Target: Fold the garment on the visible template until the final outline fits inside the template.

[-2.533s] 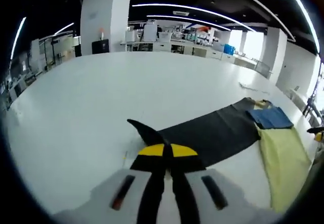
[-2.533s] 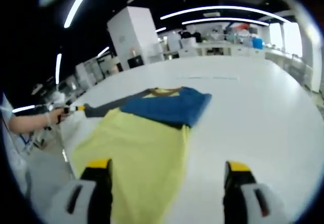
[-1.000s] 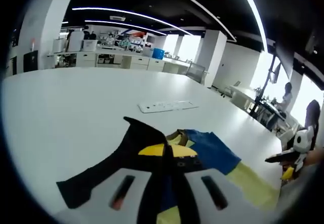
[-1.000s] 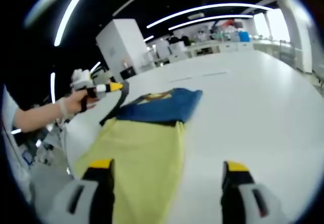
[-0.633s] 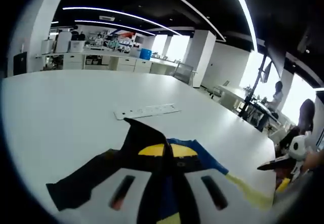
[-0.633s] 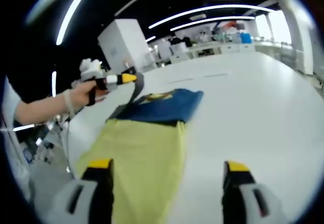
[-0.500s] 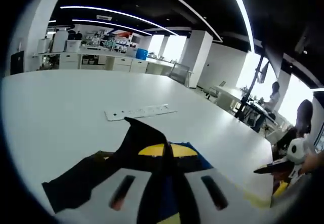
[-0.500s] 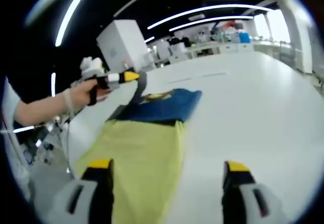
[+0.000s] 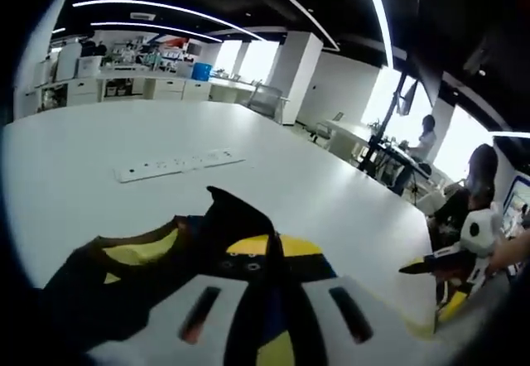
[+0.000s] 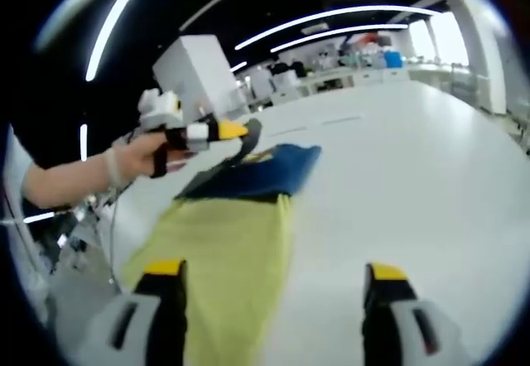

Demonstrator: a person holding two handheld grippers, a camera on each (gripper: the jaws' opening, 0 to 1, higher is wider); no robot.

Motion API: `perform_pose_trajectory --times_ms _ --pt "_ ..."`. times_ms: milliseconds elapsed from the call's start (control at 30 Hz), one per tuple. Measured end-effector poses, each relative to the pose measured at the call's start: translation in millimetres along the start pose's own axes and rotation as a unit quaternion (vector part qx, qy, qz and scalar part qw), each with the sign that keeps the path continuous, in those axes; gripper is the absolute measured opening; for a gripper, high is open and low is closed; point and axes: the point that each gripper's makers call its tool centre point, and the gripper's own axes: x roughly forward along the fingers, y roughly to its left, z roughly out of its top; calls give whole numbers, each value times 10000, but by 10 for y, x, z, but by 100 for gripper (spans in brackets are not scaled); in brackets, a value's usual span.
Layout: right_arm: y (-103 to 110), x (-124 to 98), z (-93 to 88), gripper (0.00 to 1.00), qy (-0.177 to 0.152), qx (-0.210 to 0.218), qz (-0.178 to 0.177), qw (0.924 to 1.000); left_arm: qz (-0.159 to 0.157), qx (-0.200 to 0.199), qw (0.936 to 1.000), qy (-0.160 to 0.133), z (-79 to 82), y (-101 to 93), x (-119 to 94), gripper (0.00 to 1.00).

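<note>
Meanwhile left gripper [image 9: 267, 250] jaws pinch the garment's [image 10: 236, 229] dark sleeve [image 9: 236, 221], lifted over the table [image 10: 431, 175], while right gripper [image 10: 269, 279] jaws gape, garment near left jaw.

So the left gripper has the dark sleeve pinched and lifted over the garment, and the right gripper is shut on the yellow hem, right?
Not quite. In the right gripper view the right gripper is open, its fingers spread apart above the yellow hem, gripping nothing. The left gripper does pinch the dark sleeve.
</note>
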Motion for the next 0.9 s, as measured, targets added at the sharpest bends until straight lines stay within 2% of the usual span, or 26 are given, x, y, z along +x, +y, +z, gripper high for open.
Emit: perform_pose_trajectory --times_ms 233,500,733,833,900 --pt "-58 -30 -13 88 -3 47 -52 10000 -150 132 9994 298 -203 -180 107 0" --pt "-54 -34 -34 88 -8 100 -42 9999 -217 188 9977 608 -437 -158 200 0" --pt "-56 -34 -32 88 -6 88 -47 9999 -299 211 9978 545 -437 -151 169 1" --pt "-49 -31 -28 88 -20 103 -41 9999 -328 246 9978 512 -434 -165 144 8" --pt "-39 -26 -28 88 -17 86 -41 10000 -325 257 9979 499 -429 -151 145 16"
